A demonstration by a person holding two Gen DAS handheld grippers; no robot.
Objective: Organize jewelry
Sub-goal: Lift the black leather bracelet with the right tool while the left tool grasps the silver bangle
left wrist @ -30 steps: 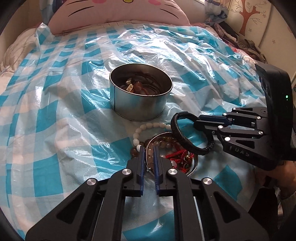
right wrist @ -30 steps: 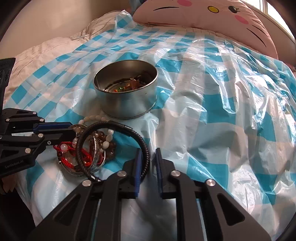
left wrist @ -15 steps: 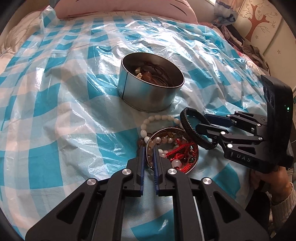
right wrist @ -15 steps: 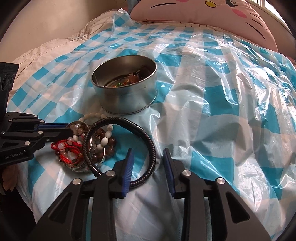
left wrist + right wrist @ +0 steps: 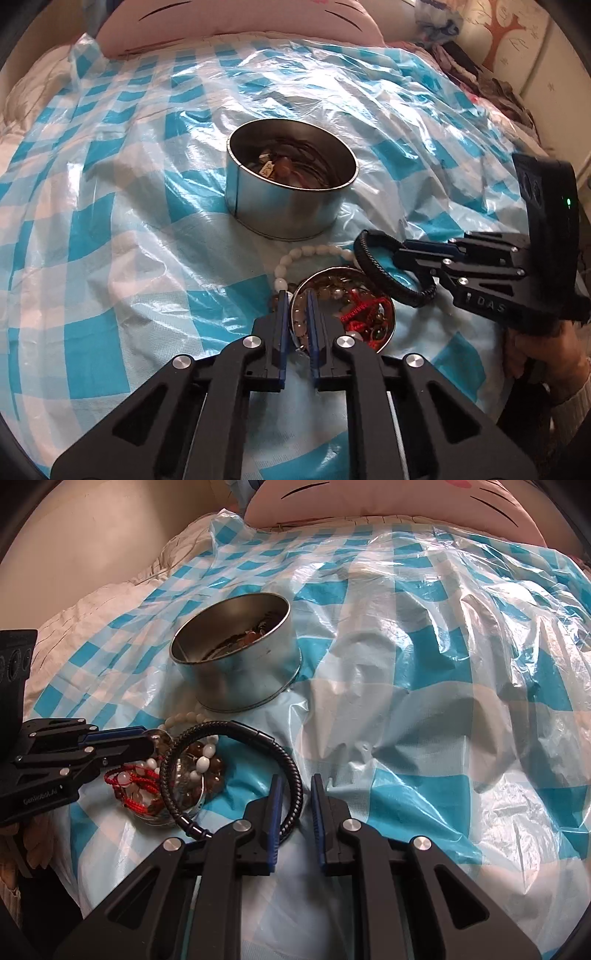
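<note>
A round metal tin (image 5: pixel 291 206) holding jewelry stands mid-bed; it also shows in the right wrist view (image 5: pixel 236 664). A shallow metal lid (image 5: pixel 388 328) full of beads and red cord bracelets lies in front of it. My left gripper (image 5: pixel 295 295) is shut on the lid's rim. A white bead bracelet (image 5: pixel 314 253) lies beside the lid. A black braided bracelet (image 5: pixel 258 775) hangs between the pads of my right gripper (image 5: pixel 295 781), which is slightly open around it; the bracelet also shows in the left wrist view (image 5: pixel 391 273).
A blue and white checked plastic sheet (image 5: pixel 129 221) covers the bed. A pink cat-face pillow (image 5: pixel 240 26) lies at the head. Clothes are piled at the far right (image 5: pixel 498 88). A wall (image 5: pixel 92 535) runs along the left side.
My right gripper has opened from shut on the black bracelet to slightly apart around it. The left gripper stays shut on the lid rim; both views have shifted a little.
</note>
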